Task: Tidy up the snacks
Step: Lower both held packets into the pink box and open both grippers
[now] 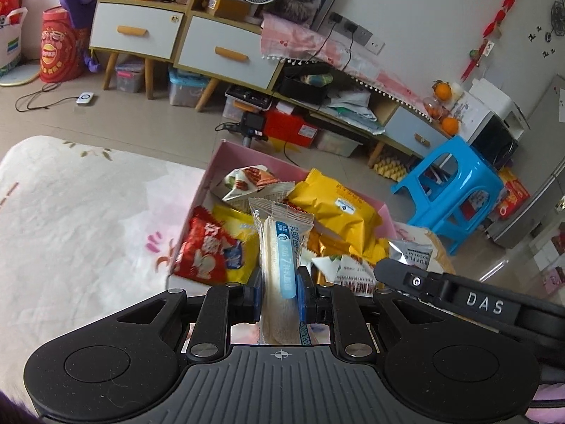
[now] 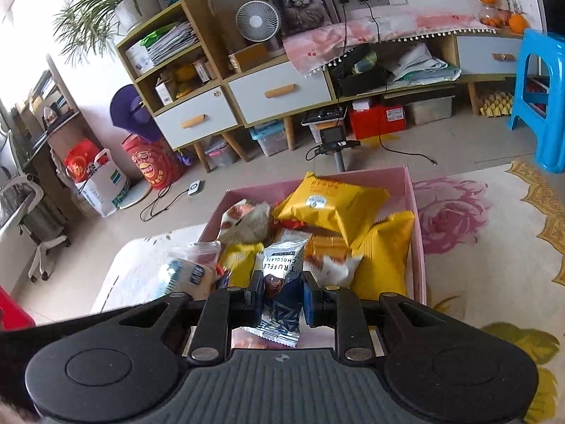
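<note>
A pink box (image 1: 226, 155) holds several snack packets: yellow bags (image 1: 332, 205), a red packet (image 1: 208, 251) and white-and-brown pouches (image 1: 250, 180). My left gripper (image 1: 279, 293) is shut on a clear packet of pale wafers with a blue label (image 1: 282, 247), held upright over the box's near side. My right gripper (image 2: 282, 289) is shut on a silver and blue truffle chocolate packet (image 2: 282, 268) above the same box (image 2: 413, 190). The wafer packet shows blurred in the right wrist view (image 2: 187, 272). The right gripper's body shows in the left wrist view (image 1: 441, 282).
The box sits on a floral cloth (image 1: 77, 212). Beyond it are a tiled floor with cables, a cabinet with white drawers (image 1: 222, 53), storage boxes beneath it, a blue plastic stool (image 1: 455, 183) and a small tripod device (image 2: 333, 141).
</note>
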A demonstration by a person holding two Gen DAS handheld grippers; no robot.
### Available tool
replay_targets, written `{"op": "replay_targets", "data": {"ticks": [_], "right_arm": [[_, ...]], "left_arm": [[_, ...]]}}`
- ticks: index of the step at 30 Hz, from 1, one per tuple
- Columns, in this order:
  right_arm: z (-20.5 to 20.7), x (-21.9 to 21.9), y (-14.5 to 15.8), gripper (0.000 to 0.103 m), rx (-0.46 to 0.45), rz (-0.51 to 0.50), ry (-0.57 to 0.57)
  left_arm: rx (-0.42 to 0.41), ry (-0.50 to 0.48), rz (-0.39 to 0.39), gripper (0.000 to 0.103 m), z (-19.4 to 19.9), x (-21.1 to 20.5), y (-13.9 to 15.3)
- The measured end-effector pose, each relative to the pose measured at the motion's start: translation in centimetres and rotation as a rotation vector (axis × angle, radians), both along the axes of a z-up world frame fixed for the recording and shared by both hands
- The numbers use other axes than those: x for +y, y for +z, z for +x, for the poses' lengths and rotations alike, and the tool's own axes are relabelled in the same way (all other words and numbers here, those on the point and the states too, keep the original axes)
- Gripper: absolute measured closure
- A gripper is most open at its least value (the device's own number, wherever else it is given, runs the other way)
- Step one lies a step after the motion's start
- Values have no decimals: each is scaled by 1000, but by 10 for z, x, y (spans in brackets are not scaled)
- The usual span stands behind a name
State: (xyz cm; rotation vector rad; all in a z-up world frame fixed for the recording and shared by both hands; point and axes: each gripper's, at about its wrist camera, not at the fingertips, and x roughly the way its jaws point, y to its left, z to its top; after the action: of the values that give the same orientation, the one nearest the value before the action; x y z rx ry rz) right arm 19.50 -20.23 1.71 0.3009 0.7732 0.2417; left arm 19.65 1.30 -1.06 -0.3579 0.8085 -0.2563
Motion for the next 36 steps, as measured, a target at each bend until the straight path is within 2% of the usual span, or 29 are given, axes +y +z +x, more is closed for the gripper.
{"op": "replay_targets", "data": {"ticks": [8,10,13,16,21,28,30,36], "right_arm": [[28,1,-9,91,4,42,1],[33,1,-13,91,7,45,4],[38,-1,-14,91,1,40,-2],[41,-5,-18,91,-7,51,-30],[45,-8,-25,91,0,77,-47],[47,-4,-29,89,4,54,-37],[48,-5,-28,81,5,48,-46],[45,-10,-22,72,13,65,-54]], "left_arm": [[3,8,-51,87,24,-8,-13],[4,5,-38,87,29,-10,-16],[-16,5,-27,87,33,-12,-20],[-28,6,-57,87,35,-10,-26],[-51,-3,-43,87,39,-14,-32],[-58,1,-72,86,42,-12,-41],[-59,-1,-66,82,41,-12,-42],[-60,-4,-34,69,35,-10,-37]]}}
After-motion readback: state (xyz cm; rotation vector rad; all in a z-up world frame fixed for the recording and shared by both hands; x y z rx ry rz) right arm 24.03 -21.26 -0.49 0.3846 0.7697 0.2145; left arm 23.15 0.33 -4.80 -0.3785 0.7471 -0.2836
